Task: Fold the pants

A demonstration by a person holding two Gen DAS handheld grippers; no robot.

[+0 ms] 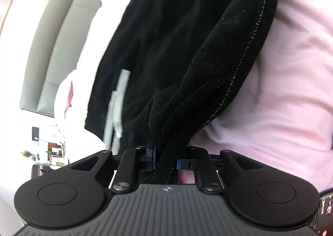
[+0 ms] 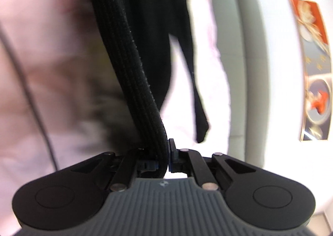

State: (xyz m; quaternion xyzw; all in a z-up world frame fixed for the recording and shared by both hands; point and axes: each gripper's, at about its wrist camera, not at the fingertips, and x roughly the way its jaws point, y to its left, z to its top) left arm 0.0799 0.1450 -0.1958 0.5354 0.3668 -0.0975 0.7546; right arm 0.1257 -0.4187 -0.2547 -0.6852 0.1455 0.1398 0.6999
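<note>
Black pants (image 1: 166,48) with a pale side stripe (image 1: 116,109) hang in the air and fill the middle of the left wrist view. My left gripper (image 1: 165,160) is shut on a bunched, stitched fold of the black fabric. In the right wrist view the pants (image 2: 145,27) show a ribbed waistband (image 2: 137,90) that runs down into my right gripper (image 2: 164,159), which is shut on that band. A loose end of the pants (image 2: 200,123) dangles to the right of it.
A person in a pink top (image 1: 281,90) stands close behind the pants, also seen as the pink top (image 2: 41,69) at the left. A grey cushioned headboard or sofa back (image 1: 52,48) and a white wall with a framed red picture (image 2: 314,69) lie beyond.
</note>
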